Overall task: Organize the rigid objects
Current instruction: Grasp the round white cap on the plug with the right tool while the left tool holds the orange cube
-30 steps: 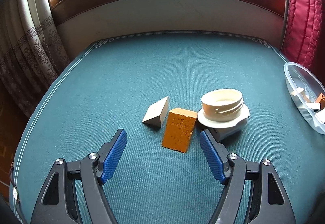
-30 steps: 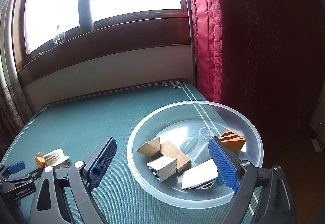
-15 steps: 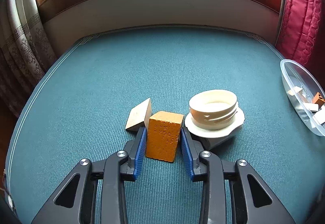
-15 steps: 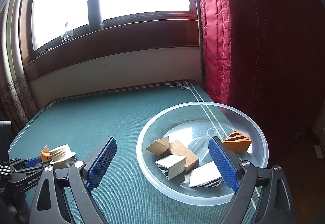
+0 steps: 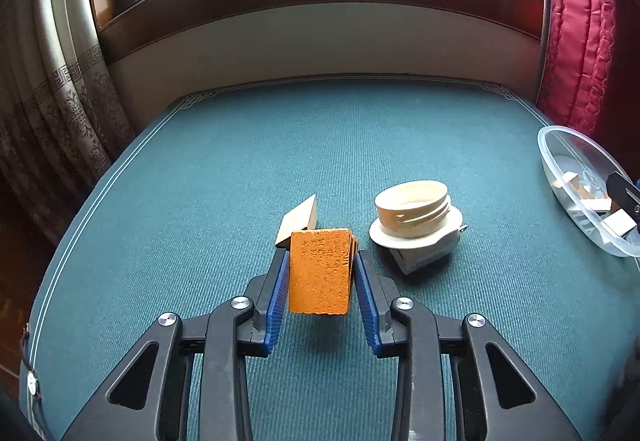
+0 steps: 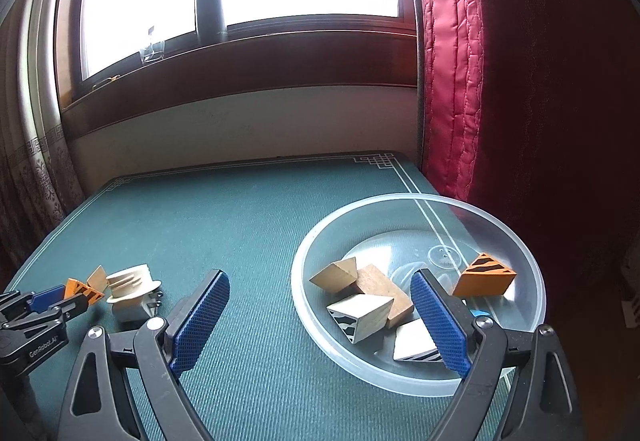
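Note:
My left gripper (image 5: 320,265) is shut on an orange block (image 5: 319,271) and holds it a little above the green table; its shadow lies below. The left gripper also shows in the right wrist view (image 6: 76,297). A plain wooden wedge (image 5: 298,219) lies just behind the block. A cream threaded ring on a white adapter (image 5: 414,219) stands to the right. My right gripper (image 6: 320,305) is open and empty, over the near rim of the clear plastic bowl (image 6: 532,273), which holds several wooden blocks, among them an orange striped wedge (image 6: 484,275).
The bowl shows at the table's right edge in the left wrist view (image 5: 560,149). A red curtain (image 6: 500,81) hangs right of the table, a patterned curtain (image 5: 52,109) left. A wall and window sill stand behind. Green cloth (image 5: 340,145) covers the table.
My left gripper closed on the orange block and lifted it off the table. My right gripper has stayed open and drifted slightly left over the bowl's rim.

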`<state>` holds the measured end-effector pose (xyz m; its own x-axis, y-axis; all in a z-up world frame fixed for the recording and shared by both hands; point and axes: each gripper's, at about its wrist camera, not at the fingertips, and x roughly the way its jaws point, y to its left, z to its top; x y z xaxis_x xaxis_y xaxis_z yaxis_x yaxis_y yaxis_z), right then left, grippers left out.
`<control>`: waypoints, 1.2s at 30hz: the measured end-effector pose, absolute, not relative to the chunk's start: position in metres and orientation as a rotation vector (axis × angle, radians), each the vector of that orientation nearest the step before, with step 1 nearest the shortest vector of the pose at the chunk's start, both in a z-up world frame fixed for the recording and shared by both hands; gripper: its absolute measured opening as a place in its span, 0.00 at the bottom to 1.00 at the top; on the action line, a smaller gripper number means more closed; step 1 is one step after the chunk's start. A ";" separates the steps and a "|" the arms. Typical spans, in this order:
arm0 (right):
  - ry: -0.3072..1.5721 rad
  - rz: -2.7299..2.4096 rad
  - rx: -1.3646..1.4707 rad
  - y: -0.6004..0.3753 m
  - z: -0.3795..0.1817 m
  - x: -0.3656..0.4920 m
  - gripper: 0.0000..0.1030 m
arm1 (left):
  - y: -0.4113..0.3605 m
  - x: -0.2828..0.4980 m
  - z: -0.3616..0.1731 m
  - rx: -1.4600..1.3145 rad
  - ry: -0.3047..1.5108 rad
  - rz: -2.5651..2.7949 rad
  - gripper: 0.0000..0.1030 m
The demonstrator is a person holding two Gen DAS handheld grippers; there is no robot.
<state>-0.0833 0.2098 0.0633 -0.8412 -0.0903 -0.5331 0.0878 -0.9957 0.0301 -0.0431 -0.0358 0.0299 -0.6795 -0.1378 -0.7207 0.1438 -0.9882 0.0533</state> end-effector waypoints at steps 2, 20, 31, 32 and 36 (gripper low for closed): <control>0.008 -2.927 0.853 0.208 0.062 -0.083 0.92 | -0.038 -0.038 0.031 1.173 0.016 -2.754 0.33; 0.069 -2.959 0.937 0.199 0.057 -0.085 0.92 | -0.049 -0.011 0.044 1.162 0.093 -2.795 0.33; 0.100 -2.832 1.045 0.169 0.057 -0.079 0.92 | -0.058 0.003 0.048 1.159 0.119 -2.807 0.33; 0.091 -2.810 1.052 0.165 0.058 -0.079 0.92 | -0.060 0.004 0.049 1.160 0.124 -2.808 0.33; 0.053 -2.706 1.075 0.144 0.066 -0.084 0.92 | -0.065 0.008 0.049 1.162 0.133 -2.810 0.33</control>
<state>-0.0843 0.1441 0.0660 -0.7048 -0.1979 -0.6813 0.2244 -0.9732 0.0506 0.0078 -0.0649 0.0492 -0.7044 -0.0567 -0.7075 0.1230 -0.9915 -0.0431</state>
